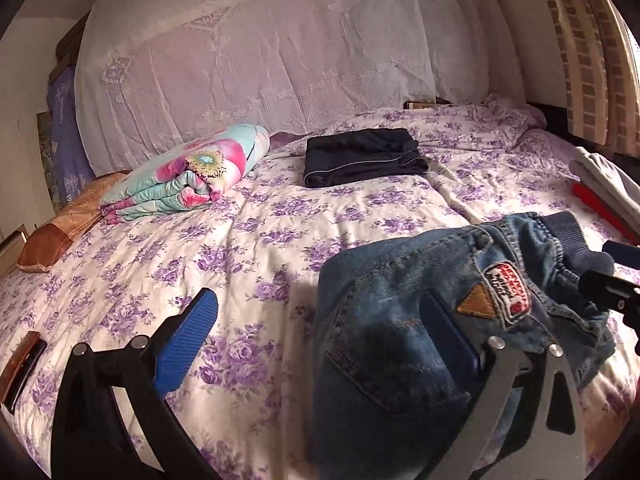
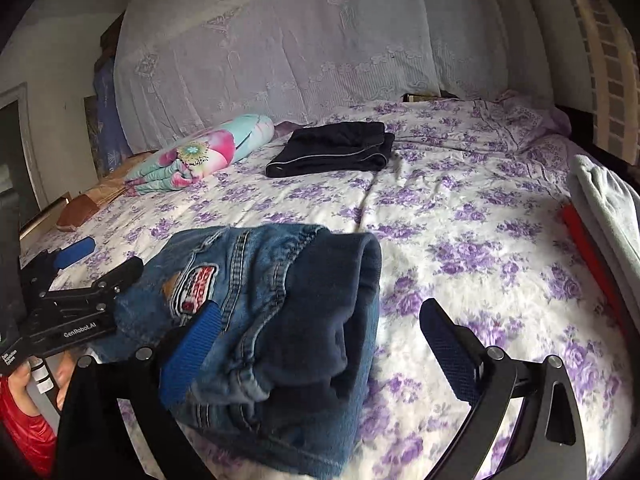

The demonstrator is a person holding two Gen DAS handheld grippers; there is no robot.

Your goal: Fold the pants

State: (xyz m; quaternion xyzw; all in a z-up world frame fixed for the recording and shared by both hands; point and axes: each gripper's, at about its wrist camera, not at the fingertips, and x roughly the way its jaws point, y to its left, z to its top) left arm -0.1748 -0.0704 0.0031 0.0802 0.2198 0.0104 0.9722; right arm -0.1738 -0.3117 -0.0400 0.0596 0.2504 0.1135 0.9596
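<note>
A small pair of blue jeans with a red and white patch lies folded on the bed near me, also in the right wrist view. My left gripper is open; its right finger lies on the jeans, its left finger over the sheet. My right gripper is open; its left finger rests on the jeans by the patch, its right finger over the sheet. Each gripper straddles one side of the jeans. The left gripper also shows in the right wrist view.
The bed has a purple-flowered sheet. Folded dark pants lie at the back. A rolled floral quilt is at back left. Grey folded cloth and a red bar lie at the right edge.
</note>
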